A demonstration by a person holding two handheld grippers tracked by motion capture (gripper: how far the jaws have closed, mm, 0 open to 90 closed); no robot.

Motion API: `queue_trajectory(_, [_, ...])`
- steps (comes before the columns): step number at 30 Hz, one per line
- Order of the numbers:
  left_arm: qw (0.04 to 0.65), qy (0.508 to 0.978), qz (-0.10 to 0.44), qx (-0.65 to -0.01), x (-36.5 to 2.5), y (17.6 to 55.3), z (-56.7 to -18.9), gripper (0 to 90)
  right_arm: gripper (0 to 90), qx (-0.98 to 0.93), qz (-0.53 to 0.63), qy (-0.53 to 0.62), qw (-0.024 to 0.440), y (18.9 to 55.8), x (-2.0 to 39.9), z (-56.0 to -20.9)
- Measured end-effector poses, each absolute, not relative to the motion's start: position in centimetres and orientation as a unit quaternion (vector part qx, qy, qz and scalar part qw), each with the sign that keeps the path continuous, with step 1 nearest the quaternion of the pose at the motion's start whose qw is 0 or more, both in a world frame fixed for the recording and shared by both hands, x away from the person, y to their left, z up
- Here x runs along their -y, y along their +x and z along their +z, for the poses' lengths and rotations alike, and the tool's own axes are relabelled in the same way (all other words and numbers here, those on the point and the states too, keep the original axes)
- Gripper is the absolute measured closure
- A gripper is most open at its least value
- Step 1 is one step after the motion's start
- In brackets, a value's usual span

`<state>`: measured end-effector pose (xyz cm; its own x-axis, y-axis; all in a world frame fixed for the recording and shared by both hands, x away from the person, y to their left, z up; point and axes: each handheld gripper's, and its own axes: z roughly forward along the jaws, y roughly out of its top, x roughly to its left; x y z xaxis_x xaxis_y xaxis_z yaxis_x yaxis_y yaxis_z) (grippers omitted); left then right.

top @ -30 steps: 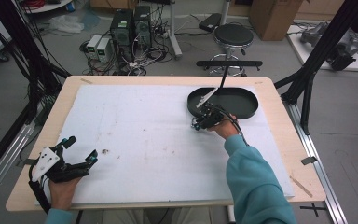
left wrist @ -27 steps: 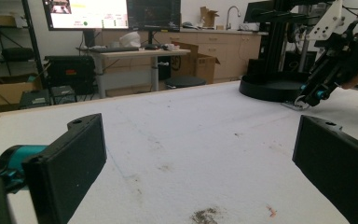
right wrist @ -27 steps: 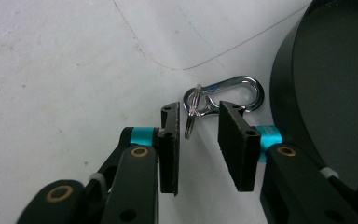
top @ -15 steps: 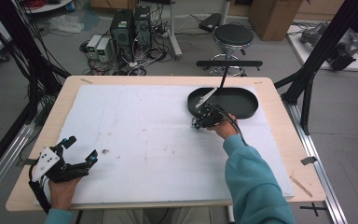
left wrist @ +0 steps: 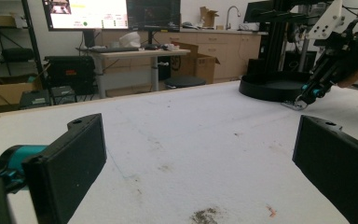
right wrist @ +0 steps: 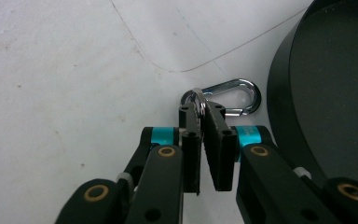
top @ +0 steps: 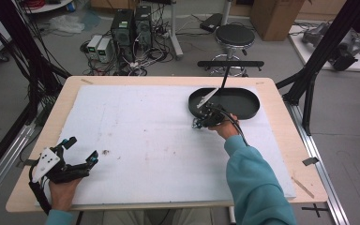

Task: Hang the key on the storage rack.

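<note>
A silver carabiner (right wrist: 235,91) lies on the white mat just outside the rim of the black oval tray (right wrist: 335,93). My right gripper (right wrist: 202,109) points down at it; its jaws have just been closing and now pinch the clip's small ring end. From above, that gripper (top: 198,123) sits at the tray's (top: 248,114) near-left edge. My left gripper (top: 82,149) rests near the table's front left corner, open, nothing between its jaws. The left gripper view looks across the mat between its wide-apart jaws (left wrist: 200,154) toward the right gripper (left wrist: 308,94), the carabiner (left wrist: 291,105) and the tray (left wrist: 265,91).
The white mat (top: 145,131) covers most of the wooden table (top: 281,140); a small dark stain (top: 106,152) marks it near the left gripper. Beyond the far edge stand a black stool (top: 234,35) and computer boxes (top: 131,26). Black frame posts (top: 318,70) flank the table.
</note>
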<state>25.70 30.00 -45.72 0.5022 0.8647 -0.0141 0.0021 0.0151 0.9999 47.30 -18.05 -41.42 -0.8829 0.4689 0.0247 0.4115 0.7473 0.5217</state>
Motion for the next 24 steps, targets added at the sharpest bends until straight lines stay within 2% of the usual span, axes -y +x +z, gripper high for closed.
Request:
queue_trajectory(13, [0.618, 0.608, 0.349, -0.356, -30.0, 25.7, -45.7, 3.1, 88.7, -0.931, 0.272, 0.239, 0.048, 47.2, 18.2, -40.9])
queue_trajectory(24, [0.618, 0.608, 0.35, -0.356, -30.0, 25.7, -45.7, 3.1, 88.7, -0.896, 0.354, 0.262, 0.051, 46.7, 20.6, -37.8])
